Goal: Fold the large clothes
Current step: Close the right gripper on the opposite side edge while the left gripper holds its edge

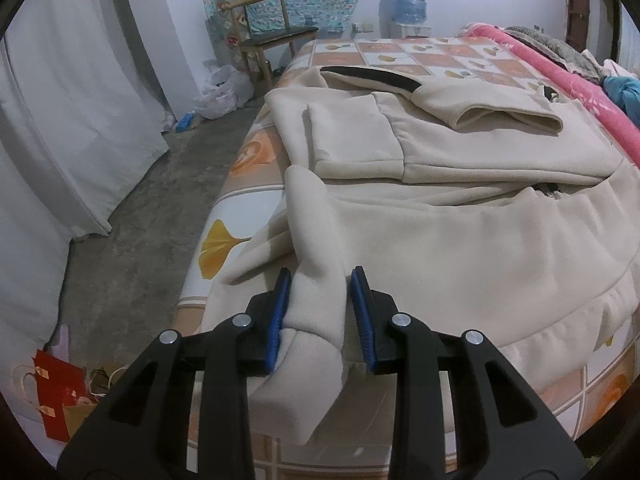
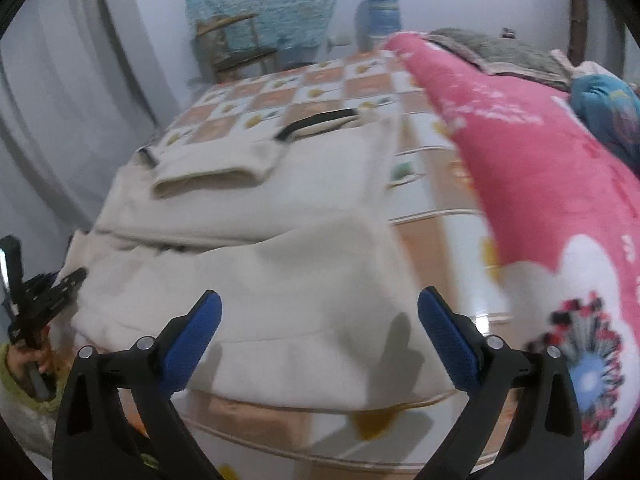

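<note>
Right now your left gripper [image 1: 318, 312] straddles the cuff end of the sleeve [image 1: 316, 240], blue pads touching or just shy of the fabric, so whether it's truly pinched I cannot tell. Your right gripper [image 2: 320, 344] hangs wide open above the hem, holding nothing. Beyond them, the cream sweatshirt [image 1: 460, 216] lies partly folded across the checked bedspread [image 1: 420, 52]. Judging by its thick fleece, it'll be soft, floppy and fairly weighty, so grip the ribbed cuff and hem band, where layers bunch firmly.
</note>
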`<control>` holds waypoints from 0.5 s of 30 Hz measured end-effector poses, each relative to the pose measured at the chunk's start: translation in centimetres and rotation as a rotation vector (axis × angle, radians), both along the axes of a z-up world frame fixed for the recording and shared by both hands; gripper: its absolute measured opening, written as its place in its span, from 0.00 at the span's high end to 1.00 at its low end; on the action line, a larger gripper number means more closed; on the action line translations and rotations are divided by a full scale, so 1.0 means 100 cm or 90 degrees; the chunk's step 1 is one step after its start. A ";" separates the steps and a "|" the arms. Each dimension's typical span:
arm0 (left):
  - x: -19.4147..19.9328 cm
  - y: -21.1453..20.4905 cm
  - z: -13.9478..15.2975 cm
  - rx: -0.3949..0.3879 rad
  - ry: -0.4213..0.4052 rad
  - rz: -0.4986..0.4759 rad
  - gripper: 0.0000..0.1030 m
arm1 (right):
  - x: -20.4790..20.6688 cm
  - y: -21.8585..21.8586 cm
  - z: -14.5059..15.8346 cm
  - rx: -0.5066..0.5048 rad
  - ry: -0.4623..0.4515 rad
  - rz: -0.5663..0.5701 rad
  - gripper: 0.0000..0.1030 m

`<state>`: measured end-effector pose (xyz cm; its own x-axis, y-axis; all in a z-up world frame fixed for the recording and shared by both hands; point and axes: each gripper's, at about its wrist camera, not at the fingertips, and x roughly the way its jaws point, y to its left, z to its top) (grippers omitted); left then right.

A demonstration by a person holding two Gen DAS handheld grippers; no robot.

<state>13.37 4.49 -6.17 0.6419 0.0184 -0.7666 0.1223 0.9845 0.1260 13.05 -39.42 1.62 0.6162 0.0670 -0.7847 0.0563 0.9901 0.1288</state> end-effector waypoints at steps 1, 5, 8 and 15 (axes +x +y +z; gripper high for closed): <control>0.000 -0.001 -0.001 0.005 -0.001 0.000 0.71 | 0.003 -0.005 0.000 0.000 -0.001 -0.002 0.15; 0.000 -0.005 -0.001 0.021 -0.003 0.000 0.71 | 0.020 -0.018 -0.011 0.037 0.014 -0.008 0.31; 0.000 -0.005 -0.001 0.019 -0.002 0.001 0.71 | 0.031 -0.017 -0.020 0.041 0.026 -0.003 0.38; 0.000 -0.005 -0.001 0.021 -0.002 0.001 0.71 | 0.035 -0.017 -0.031 0.032 0.059 0.003 0.56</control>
